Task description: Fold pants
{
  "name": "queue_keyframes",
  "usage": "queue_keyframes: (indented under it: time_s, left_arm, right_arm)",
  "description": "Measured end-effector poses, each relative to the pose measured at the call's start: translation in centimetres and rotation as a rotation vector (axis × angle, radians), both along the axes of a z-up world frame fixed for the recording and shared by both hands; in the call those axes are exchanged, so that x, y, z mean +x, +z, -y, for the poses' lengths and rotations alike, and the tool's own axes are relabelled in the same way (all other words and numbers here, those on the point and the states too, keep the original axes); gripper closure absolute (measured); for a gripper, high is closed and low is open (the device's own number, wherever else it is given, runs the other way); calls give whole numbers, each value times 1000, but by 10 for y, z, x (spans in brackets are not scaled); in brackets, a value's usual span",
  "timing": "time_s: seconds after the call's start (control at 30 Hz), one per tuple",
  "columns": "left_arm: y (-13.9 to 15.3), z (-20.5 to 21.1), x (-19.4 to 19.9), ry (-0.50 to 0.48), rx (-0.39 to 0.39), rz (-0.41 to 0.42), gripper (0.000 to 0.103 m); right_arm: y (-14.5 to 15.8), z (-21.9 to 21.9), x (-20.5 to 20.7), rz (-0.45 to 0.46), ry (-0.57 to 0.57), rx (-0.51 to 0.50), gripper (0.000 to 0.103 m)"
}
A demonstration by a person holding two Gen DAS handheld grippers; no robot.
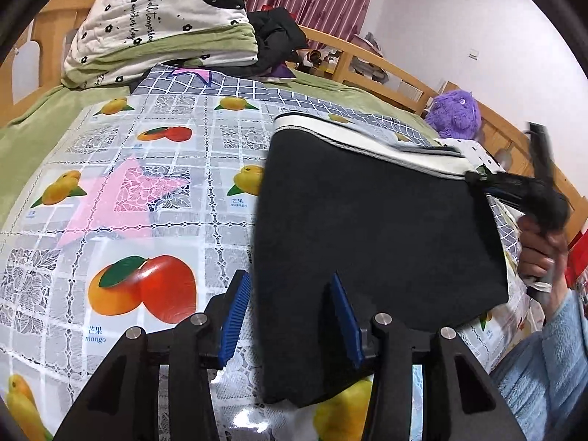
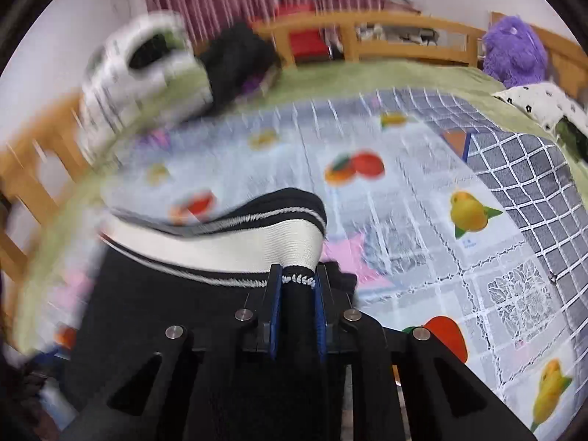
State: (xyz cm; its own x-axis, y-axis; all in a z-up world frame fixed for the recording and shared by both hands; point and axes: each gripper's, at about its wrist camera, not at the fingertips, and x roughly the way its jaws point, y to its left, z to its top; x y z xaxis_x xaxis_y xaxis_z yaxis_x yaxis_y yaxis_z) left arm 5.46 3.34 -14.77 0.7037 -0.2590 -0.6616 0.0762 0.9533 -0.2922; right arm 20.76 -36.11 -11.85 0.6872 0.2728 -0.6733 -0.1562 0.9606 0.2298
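Fingers of the right gripper (image 2: 298, 286) clamp the waistband (image 2: 235, 246) of the black pants (image 1: 375, 228), lifted over the mango-print cloth (image 1: 147, 220) on the bed. Left gripper (image 1: 290, 316), open, straddles the lower edge; it probably must close there next before folding.

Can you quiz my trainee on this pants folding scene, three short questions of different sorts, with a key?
1. True or false: the right gripper is shut on the waistband of the pants.
2. Which colour is the plush toy? A red, B purple, C yellow.
3. Fill in: the left gripper is ____, with the pants edge between its fingers.

Key: 1 true; 2 B; 3 open.
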Motion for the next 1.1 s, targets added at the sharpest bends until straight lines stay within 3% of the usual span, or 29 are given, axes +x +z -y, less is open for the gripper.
queue_keyframes:
  time_s: [0.07,0.13,0.17,0.27,0.4,0.63,0.8,1.0,1.03,1.1]
  left_arm:
    - [0,0,0,-5,-23,1,59]
    - [1,2,0,-11,-24,1,59]
    - [3,5,0,-16,-11,6,59]
    - [15,8,-3,-23,2,38,59]
    - [35,11,19,-40,2,41,56]
    - [28,20,97,-88,26,-52,56]
    - [8,11,145,-42,31,-147,56]
    - [-25,-5,161,-73,-119,-228,54]
    - [-28,-7,164,-81,-145,-241,56]
    - [-31,-10,166,-93,-204,-246,71]
  right_arm:
    - [-3,6,-8,-7,-23,2,88]
    - [-34,1,1,-98,-54,-89,85]
    - [-42,-2,3,-96,-62,-113,84]
    - [-28,-1,-6,-62,-50,-130,77]
    - [-29,19,-18,-107,-85,-82,56]
    - [-42,21,-3,-155,-54,-24,52]
    - [-45,23,15,-180,-31,1,54]
    - [-51,23,30,-191,-1,11,55]
    - [-51,22,31,-188,1,13,56]
    - [-52,21,34,-177,12,16,61]
